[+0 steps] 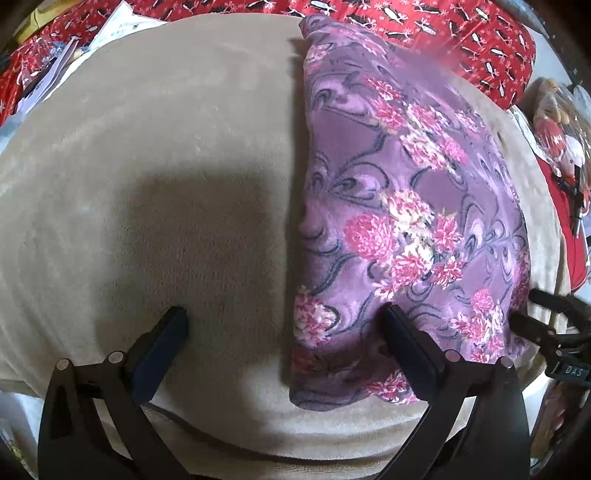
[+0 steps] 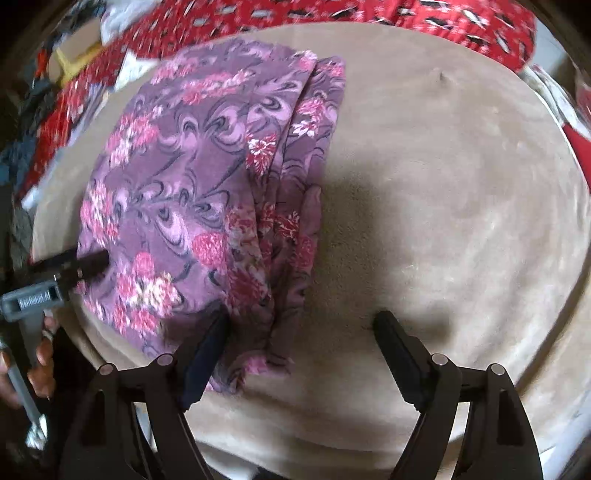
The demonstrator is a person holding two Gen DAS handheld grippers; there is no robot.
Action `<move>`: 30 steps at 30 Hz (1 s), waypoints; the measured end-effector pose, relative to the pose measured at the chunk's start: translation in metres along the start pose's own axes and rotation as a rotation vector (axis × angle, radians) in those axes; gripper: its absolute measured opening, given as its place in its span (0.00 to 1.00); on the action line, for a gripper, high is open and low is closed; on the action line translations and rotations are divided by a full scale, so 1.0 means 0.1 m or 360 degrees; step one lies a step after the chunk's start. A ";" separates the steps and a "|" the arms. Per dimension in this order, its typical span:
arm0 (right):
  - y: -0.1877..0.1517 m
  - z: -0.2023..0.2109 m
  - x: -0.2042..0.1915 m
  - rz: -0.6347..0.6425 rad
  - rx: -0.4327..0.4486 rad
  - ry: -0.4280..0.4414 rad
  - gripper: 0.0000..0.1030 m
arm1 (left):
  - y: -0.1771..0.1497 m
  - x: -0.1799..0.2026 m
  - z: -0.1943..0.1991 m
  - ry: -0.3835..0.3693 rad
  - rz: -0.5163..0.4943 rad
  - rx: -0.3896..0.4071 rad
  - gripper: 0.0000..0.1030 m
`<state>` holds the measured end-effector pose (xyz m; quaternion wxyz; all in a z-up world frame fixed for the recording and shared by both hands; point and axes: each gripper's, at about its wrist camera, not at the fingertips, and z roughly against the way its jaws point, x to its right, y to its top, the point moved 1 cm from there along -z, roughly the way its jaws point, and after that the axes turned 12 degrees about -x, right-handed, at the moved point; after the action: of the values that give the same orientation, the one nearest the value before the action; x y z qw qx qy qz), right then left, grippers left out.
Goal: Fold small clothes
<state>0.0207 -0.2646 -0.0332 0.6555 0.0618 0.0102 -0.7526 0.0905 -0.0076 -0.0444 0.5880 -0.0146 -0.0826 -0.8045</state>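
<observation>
A purple garment with pink flowers (image 1: 406, 206) lies folded into a long stack on a beige blanket (image 1: 147, 184). My left gripper (image 1: 284, 325) is open and straddles the garment's left folded edge near its front end. In the right wrist view the same garment (image 2: 192, 192) shows layered edges along its right side. My right gripper (image 2: 303, 332) is open at the garment's front right corner, its left finger (image 2: 207, 354) over the cloth. The left gripper also shows there (image 2: 88, 264), low on the garment's left edge. The right gripper shows at the right edge of the left wrist view (image 1: 543, 314).
Red patterned fabric (image 1: 461, 33) runs along the far side. Papers and clutter (image 1: 55, 66) lie at the far left. A stuffed toy (image 1: 561, 136) sits on the right. Bare beige blanket (image 2: 443, 203) extends right of the garment.
</observation>
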 end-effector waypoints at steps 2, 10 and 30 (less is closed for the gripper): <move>0.01 0.12 -0.02 0.0112 -0.0027 -0.0153 0.81 | 0.01 0.00 0.05 0.0004 -0.0004 0.0007 1.00; -0.38 0.65 -0.11 0.0421 0.0199 -0.0595 0.86 | -0.05 0.09 0.44 0.0188 -0.0061 0.0236 1.00; -0.80 0.92 -0.24 0.0101 0.0595 -0.0140 0.92 | -0.61 0.49 0.72 0.0268 -0.0388 0.0408 1.00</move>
<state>-0.0622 -0.2385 0.0558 0.6558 0.1500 -0.1603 -0.7223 0.0121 -0.0256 0.0251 0.4880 0.1380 -0.1361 -0.8511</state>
